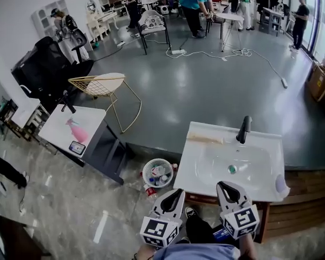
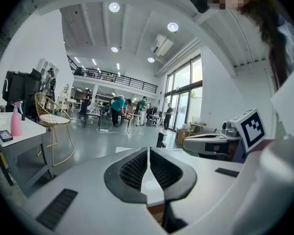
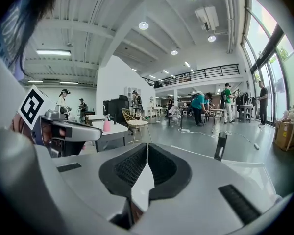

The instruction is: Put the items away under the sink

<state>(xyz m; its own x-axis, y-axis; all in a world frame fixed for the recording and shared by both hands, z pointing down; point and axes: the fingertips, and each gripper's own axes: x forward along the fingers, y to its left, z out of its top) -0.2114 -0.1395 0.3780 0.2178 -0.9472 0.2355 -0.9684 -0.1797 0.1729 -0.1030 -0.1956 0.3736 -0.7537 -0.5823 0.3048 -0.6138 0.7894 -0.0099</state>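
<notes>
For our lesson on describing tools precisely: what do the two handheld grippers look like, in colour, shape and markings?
Both the left gripper and the right gripper have pale grey bodies tapering to rounded fingers lined with black ribbed pads. Each carries a white cube printed with black square markers. No cables show.

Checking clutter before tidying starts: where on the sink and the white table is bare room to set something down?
Free: sink rim right of the faucet; basin left of the small green item; table left of the pink spray bottle and phone. Crowded: the floor basket beside the sink.
</notes>
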